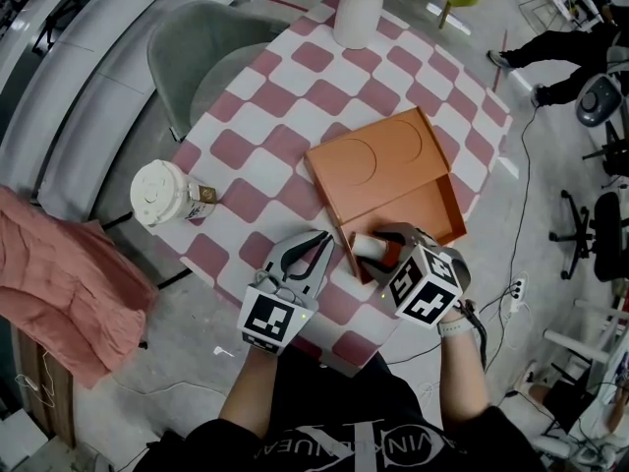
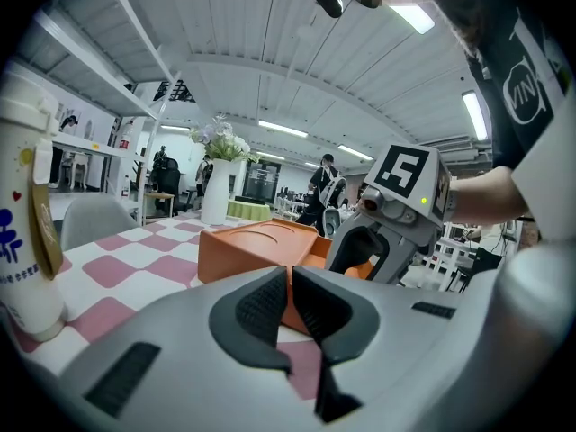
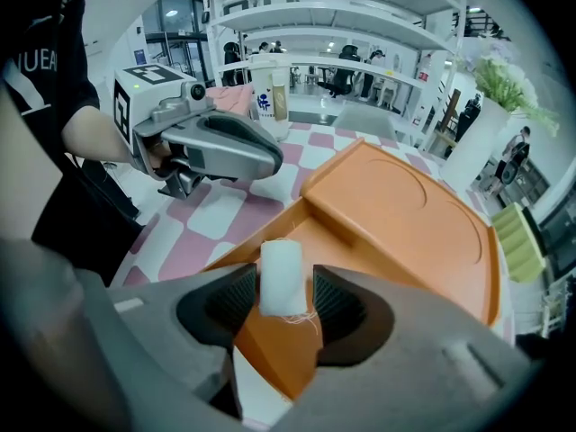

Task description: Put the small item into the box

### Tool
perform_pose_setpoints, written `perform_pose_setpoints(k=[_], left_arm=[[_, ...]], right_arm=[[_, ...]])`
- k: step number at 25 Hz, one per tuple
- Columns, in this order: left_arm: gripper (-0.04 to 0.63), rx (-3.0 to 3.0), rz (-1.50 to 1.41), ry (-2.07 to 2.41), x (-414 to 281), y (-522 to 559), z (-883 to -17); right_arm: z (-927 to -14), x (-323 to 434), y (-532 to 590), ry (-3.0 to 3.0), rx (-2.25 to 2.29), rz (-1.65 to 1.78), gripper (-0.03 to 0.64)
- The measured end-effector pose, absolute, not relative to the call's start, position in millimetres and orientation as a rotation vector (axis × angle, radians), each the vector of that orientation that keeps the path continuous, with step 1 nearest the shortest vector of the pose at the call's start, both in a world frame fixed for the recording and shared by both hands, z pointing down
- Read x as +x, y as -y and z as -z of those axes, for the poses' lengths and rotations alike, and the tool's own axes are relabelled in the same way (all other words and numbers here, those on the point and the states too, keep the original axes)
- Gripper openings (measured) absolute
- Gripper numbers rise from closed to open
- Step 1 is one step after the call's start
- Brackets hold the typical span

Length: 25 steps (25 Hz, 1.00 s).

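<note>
An orange box (image 1: 425, 214) lies on the checked table (image 1: 265, 136) with its lid (image 1: 378, 160) swung open toward the far side. My right gripper (image 1: 376, 247) hovers over the box's near corner, shut on a small white padded item (image 1: 366, 248). In the right gripper view the item (image 3: 281, 273) stands upright between the pads (image 3: 236, 302), loose threads trailing from its lower edge over the orange box (image 3: 360, 241). My left gripper (image 1: 314, 252) rests just left of the box, shut and holding nothing. In its own view the left gripper (image 2: 291, 282) points at the box (image 2: 256, 246).
A lidded white cup (image 1: 162, 193) stands near the table's left edge. A white vase (image 1: 359, 8) with flowers is at the far side. A grey chair (image 1: 197, 47) sits beyond the table and a pink cloth (image 1: 59, 283) hangs at the left. The table's near edge runs under both grippers.
</note>
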State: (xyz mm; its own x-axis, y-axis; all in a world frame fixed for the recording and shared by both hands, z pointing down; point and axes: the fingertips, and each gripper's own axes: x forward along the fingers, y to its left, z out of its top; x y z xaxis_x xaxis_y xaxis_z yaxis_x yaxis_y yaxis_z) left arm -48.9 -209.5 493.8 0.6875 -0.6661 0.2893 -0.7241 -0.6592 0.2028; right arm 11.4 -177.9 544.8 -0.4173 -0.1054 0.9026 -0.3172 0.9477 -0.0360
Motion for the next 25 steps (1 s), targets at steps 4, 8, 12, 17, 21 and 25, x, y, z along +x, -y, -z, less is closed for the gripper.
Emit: perform_pose_setpoints(k=[4, 8, 12, 17, 21, 25], left_arm=[[0.023, 2.613, -0.269, 1.094, -46.9, 208.8, -488.6], [0.023, 2.623, -0.258, 1.081, -44.3, 207.5, -484.5], [0.023, 2.633, -0.255, 1.08, -41.5, 206.6, -481.0], [0.023, 2.657, -0.26, 1.083, -41.0, 204.3, -474.5], [0.023, 2.665, -0.259, 1.109, -45.6, 207.4, -468.0], [0.023, 2.668, -0.24, 1.136, -50.0, 211.0, -458.6]], right_arm=[[-537.3, 12.1, 177.7, 2.024, 0.33, -0.248, 0.19], [-531.6, 14.5, 178.4, 2.047, 0.372, -0.237, 0.19], [-520.7, 14.3, 179.8, 2.106, 0.423, -0.251, 0.179], [-501.3, 14.5, 184.2, 2.198, 0.523, -0.256, 0.129], [-485.3, 20.3, 191.2, 2.257, 0.646, -0.268, 0.071], [-472.9, 30.4, 197.2, 2.282, 0.769, -0.247, 0.01]])
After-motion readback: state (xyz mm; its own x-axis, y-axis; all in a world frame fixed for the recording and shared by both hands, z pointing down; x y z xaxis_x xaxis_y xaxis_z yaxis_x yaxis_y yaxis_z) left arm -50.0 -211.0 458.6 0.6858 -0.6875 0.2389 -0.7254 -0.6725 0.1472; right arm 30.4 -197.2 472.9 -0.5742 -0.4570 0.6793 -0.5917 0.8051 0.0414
